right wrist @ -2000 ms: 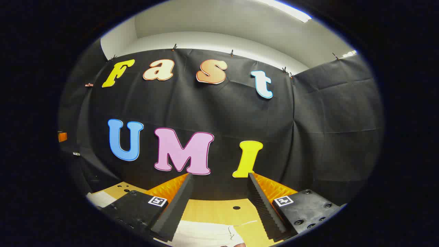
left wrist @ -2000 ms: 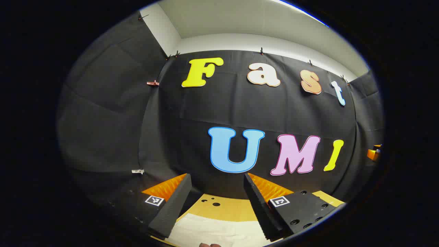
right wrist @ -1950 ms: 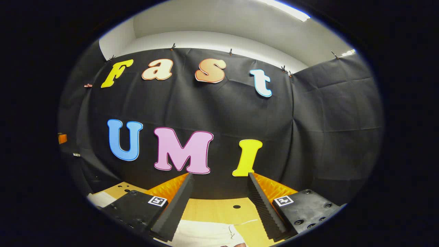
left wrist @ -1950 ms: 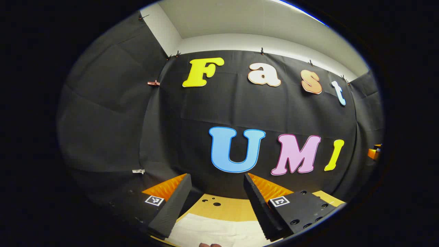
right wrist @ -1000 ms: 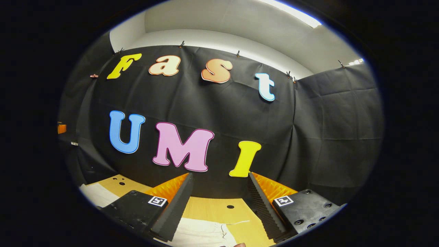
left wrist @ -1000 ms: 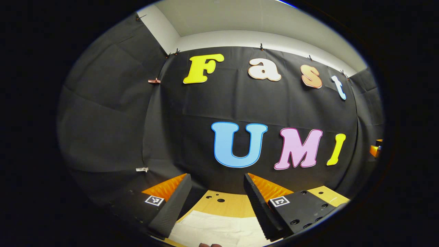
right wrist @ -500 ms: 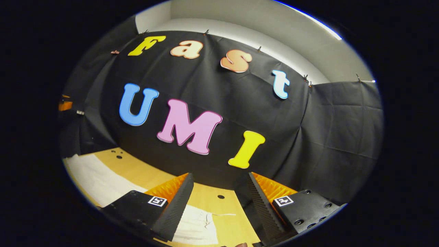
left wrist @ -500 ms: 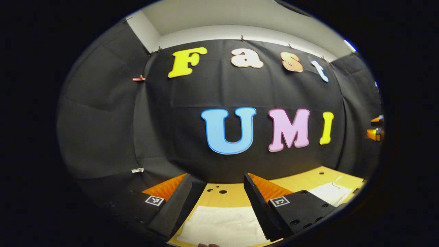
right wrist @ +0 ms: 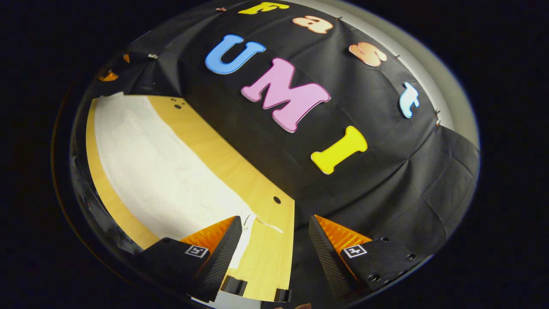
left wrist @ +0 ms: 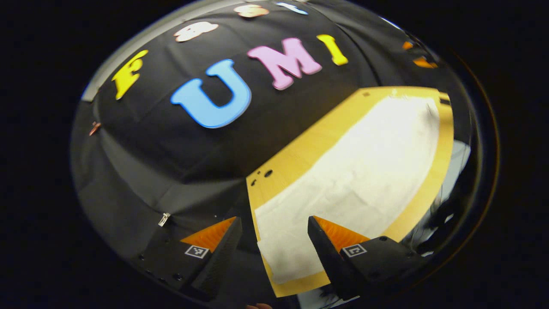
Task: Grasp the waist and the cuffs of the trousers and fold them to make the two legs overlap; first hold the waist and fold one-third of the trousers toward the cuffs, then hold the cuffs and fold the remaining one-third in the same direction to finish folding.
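White trousers (left wrist: 356,171) lie flat and lengthwise on a wooden table (left wrist: 309,141). In the left gripper view their near end sits just below my left gripper (left wrist: 273,219), which hovers open with nothing between its fingers. In the right gripper view the trousers (right wrist: 163,171) stretch away to the upper left. Their waist end, with a thin drawstring (right wrist: 263,224), lies by the left finger of my right gripper (right wrist: 275,219). That gripper is open and empty above bare table (right wrist: 266,257).
Black cloth walls close in the table at the back and at both ends. Small holes (left wrist: 268,173) mark the tabletop near the wall, and one hole (right wrist: 276,200) lies just past the drawstring. The table's end edge, with dark brackets (right wrist: 233,285), is right below the right gripper.
Both grippers have tipped down from facing the wall and turned toward the table, bringing the whole length of the trousers into view. Both stay open. The trousers have not moved.
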The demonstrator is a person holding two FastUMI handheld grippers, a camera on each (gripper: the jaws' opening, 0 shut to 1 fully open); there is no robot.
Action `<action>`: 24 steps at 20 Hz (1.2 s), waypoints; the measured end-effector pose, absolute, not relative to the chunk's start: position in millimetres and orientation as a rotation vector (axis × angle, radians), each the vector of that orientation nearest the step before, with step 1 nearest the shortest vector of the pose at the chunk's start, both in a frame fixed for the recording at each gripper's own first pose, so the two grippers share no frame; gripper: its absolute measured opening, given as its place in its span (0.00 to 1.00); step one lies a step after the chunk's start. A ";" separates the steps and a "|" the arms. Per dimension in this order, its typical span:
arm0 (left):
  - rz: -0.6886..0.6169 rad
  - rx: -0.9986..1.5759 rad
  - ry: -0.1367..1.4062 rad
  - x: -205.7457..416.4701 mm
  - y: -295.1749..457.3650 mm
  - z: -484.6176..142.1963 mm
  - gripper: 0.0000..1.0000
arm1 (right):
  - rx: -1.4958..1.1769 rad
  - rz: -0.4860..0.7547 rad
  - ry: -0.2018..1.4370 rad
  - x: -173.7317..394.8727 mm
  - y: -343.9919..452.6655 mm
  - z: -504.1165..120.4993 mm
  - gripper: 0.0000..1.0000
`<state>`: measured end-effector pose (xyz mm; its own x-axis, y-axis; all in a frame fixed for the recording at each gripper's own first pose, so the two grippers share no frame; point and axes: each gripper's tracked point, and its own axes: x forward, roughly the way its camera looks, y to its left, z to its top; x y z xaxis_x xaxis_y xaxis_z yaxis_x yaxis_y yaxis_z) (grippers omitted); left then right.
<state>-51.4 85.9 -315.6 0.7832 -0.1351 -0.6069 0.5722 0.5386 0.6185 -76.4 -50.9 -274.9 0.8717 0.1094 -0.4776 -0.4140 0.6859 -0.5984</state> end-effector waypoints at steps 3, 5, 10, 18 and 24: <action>-0.546 1.048 0.654 -71.2 106.4 -370.1 0.97 | -0.838 0.364 0.525 -87.7 -62.3 -328.7 0.98; -0.599 1.111 0.747 -83.8 123.2 -403.4 0.97 | -0.856 0.402 0.575 -96.3 -65.8 -356.0 0.97; -0.700 1.247 0.871 -87.2 146.3 -445.7 0.97 | -0.892 0.482 0.674 -112.4 -66.1 -409.6 0.97; -0.828 1.382 0.890 -53.2 150.1 -462.9 0.93 | -0.918 0.521 0.744 -119.5 -68.5 -443.8 0.98; -0.935 1.381 1.061 -36.3 151.1 -473.7 0.88 | -0.942 0.561 0.735 -116.8 -60.7 -448.3 0.98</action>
<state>-36.3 151.1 -473.7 0.2860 0.0884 -0.9541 0.9577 0.0069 0.2877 -116.8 -60.7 -448.3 0.6311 0.1128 -0.7675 -0.7104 0.4813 -0.5135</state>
